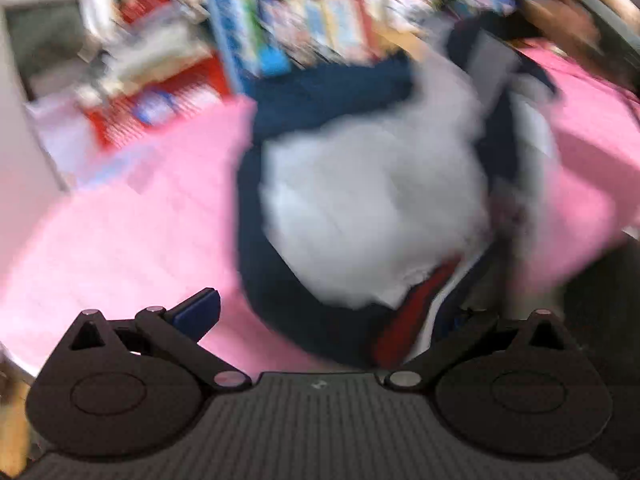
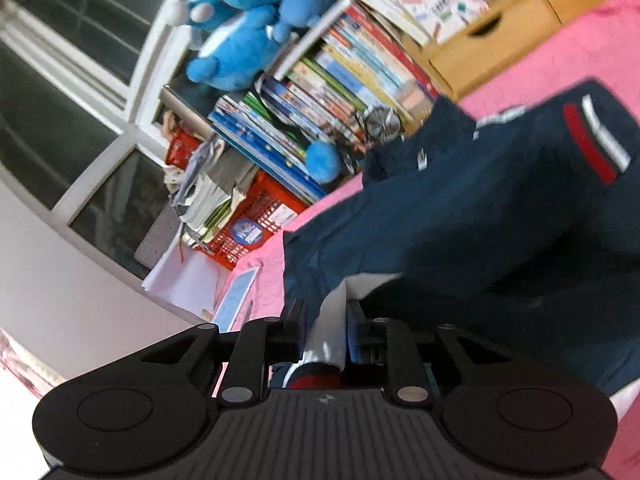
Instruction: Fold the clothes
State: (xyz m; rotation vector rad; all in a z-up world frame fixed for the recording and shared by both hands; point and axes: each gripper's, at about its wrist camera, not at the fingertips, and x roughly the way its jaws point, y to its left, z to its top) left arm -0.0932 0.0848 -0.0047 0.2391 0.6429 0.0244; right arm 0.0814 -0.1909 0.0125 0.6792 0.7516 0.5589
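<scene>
Pinching the navy jacket point(image 2: 460, 216), right jaws clamp its hem; left jaws seemingly apart.

A pink-covered surface point(image 2: 532, 68) carries 1 navy jacket point(image 2: 460, 216) (white lining showing).

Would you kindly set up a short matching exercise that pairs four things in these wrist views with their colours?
Things:
1. jacket
2. table cover
3. plush toys
4. crate

Colours:
A. pink
B. red
C. navy with a red and white stripe
D. bright blue

Pairs: 1-C, 2-A, 3-D, 4-B. The right gripper is shut on the jacket's white lining; the left gripper stands open.
</scene>
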